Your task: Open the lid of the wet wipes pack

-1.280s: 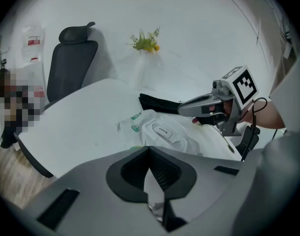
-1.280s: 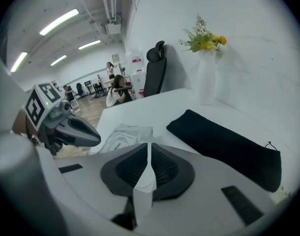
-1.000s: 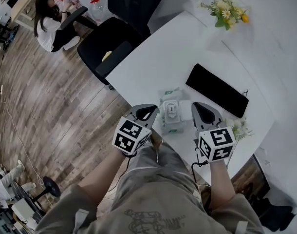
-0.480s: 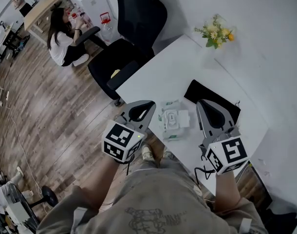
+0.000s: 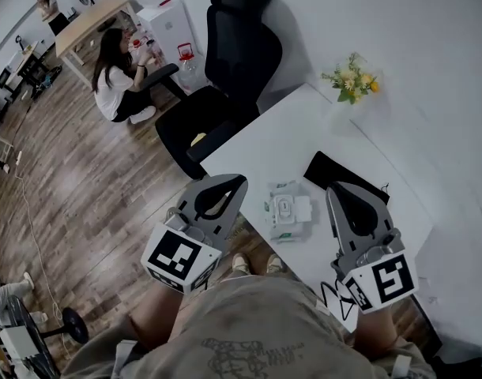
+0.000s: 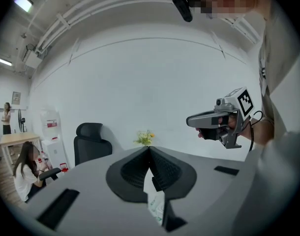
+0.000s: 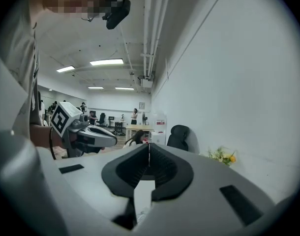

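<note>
In the head view the wet wipes pack (image 5: pixel 287 210) lies flat on the white counter (image 5: pixel 276 136), near the counter's lower edge and just left of centre frame. It has green print at both ends. A white rectangular piece sits beside its middle part on the right, and from this height it cannot be told whether that is the lid swung open.

The left gripper (image 5: pixel 231 181) shows at lower left of the pack and the right gripper (image 5: pixel 337 188) at lower right. Each is apart from the pack and touches nothing, and the pack lies between them in the frame. Both point towards the top of the frame. The marker cubes are nearest the camera, at the bottom.

In the left gripper view the jaws are pressed together at the tip with nothing between them. A sliver of the pack shows through the gap lower down, on the counter beneath. In the right gripper view the jaws likewise meet at the tip and hold nothing. Each of these views shows the other gripper to one side, held level.

A flat black slab (image 5: pixel 345 177) lies on the counter right of the pack. A small bunch of yellow and white flowers (image 5: pixel 352 79) stands at the far corner, upper right. A black office chair (image 5: pixel 237 46) stands at the counter's upper left, and further left a person (image 5: pixel 118 81) sits on the wooden floor (image 5: pixel 75 188).
</note>
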The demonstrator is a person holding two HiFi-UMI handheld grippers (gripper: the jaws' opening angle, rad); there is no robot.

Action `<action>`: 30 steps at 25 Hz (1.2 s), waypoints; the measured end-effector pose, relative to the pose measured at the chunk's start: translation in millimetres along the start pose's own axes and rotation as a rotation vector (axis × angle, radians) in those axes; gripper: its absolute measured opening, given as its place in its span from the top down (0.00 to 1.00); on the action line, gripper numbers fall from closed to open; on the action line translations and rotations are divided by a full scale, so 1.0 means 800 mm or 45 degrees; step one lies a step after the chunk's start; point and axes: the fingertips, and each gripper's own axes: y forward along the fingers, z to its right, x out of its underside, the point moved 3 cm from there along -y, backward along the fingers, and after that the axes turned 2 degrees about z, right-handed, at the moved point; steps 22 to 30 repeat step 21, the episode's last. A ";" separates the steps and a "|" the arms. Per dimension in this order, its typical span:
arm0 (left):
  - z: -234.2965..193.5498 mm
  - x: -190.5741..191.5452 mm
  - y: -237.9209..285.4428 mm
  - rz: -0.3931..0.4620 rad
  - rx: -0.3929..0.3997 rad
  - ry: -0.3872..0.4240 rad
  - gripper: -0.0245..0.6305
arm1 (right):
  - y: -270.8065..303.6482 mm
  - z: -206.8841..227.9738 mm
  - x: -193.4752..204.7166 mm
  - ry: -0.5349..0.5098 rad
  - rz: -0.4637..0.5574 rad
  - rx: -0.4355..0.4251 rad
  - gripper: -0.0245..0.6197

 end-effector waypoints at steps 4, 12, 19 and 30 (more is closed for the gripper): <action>0.002 -0.017 -0.021 0.050 -0.047 0.022 0.94 | -0.009 -0.017 -0.012 -0.014 0.044 -0.028 0.91; 0.003 -0.007 -0.040 0.029 -0.108 0.021 0.94 | -0.001 -0.030 0.003 0.015 0.022 -0.047 0.91; 0.008 -0.001 -0.037 -0.009 -0.106 0.015 0.94 | -0.005 -0.021 0.011 0.007 -0.003 -0.006 0.91; 0.008 -0.002 -0.036 -0.012 -0.112 0.015 0.94 | -0.005 -0.018 0.011 0.006 -0.003 0.001 0.91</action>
